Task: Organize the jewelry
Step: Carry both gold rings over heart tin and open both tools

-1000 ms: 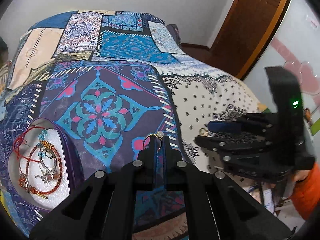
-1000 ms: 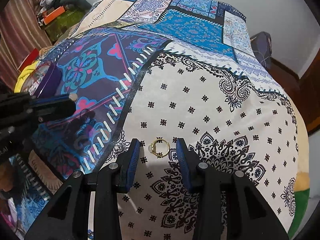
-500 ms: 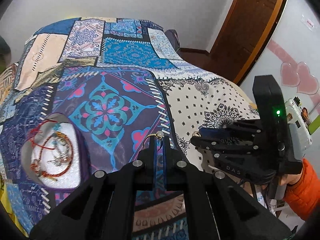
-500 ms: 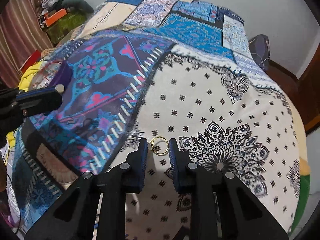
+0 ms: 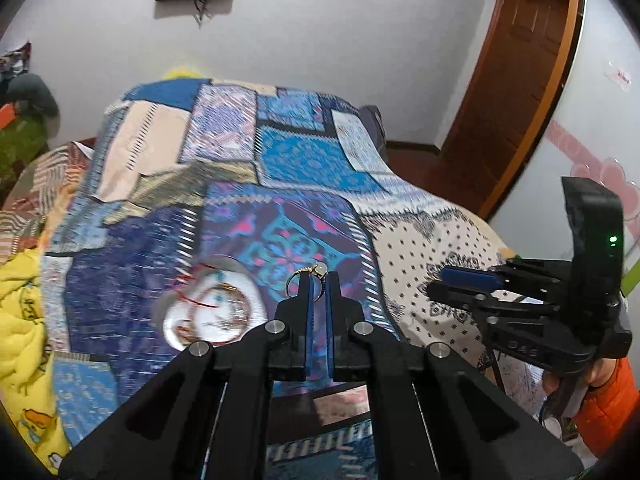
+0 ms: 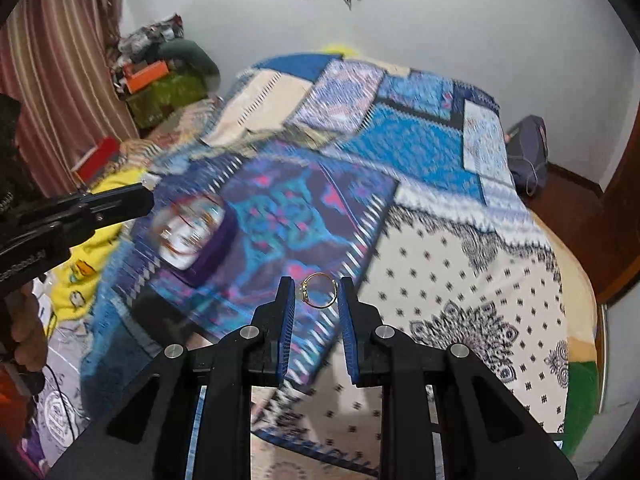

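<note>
One bed is covered by a single patchwork bedspread [image 5: 312, 168] of blue, purple and cream panels. One round jewelry dish [image 5: 212, 312] with a purple wall is seen on the purple panel, holding red cord bracelets (blurred, so not countable). Two grippers are held above the cover. The left gripper [image 5: 319, 280] is clamped on one gold ring with a pale stone [image 5: 310, 276]. The right gripper [image 6: 319, 292] is closed on a second gold ring [image 6: 318, 291], gripped across its band between the blue pads [image 6: 288, 320]. Two rings are thus counted, one per gripper, both off the cloth.
</note>
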The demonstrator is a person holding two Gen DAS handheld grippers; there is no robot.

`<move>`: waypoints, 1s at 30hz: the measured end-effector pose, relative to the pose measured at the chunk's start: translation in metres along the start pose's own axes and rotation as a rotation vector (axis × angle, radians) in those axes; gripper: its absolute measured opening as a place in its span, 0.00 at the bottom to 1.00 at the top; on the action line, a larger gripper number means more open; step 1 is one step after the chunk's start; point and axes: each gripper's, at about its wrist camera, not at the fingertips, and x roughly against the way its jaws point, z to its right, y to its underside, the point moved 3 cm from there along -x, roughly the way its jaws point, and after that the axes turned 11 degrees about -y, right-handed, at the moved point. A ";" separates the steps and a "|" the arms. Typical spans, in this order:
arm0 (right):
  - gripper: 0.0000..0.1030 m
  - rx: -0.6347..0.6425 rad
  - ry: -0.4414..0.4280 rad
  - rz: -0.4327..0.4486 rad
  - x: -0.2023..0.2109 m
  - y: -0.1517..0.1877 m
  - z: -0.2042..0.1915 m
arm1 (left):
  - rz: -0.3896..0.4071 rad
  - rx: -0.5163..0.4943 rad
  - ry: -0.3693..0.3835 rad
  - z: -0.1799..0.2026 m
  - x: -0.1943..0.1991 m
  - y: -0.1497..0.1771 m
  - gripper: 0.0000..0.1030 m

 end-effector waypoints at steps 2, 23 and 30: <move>0.19 0.019 -0.005 0.023 0.004 -0.006 -0.010 | 0.020 0.014 -0.009 -0.008 0.009 -0.003 0.03; 0.19 0.099 -0.151 0.021 -0.054 -0.042 -0.079 | 0.056 0.085 -0.085 -0.084 0.014 0.001 0.03; 0.19 0.101 -0.175 -0.051 -0.084 -0.030 -0.083 | -0.017 0.074 -0.056 -0.086 -0.015 0.018 0.03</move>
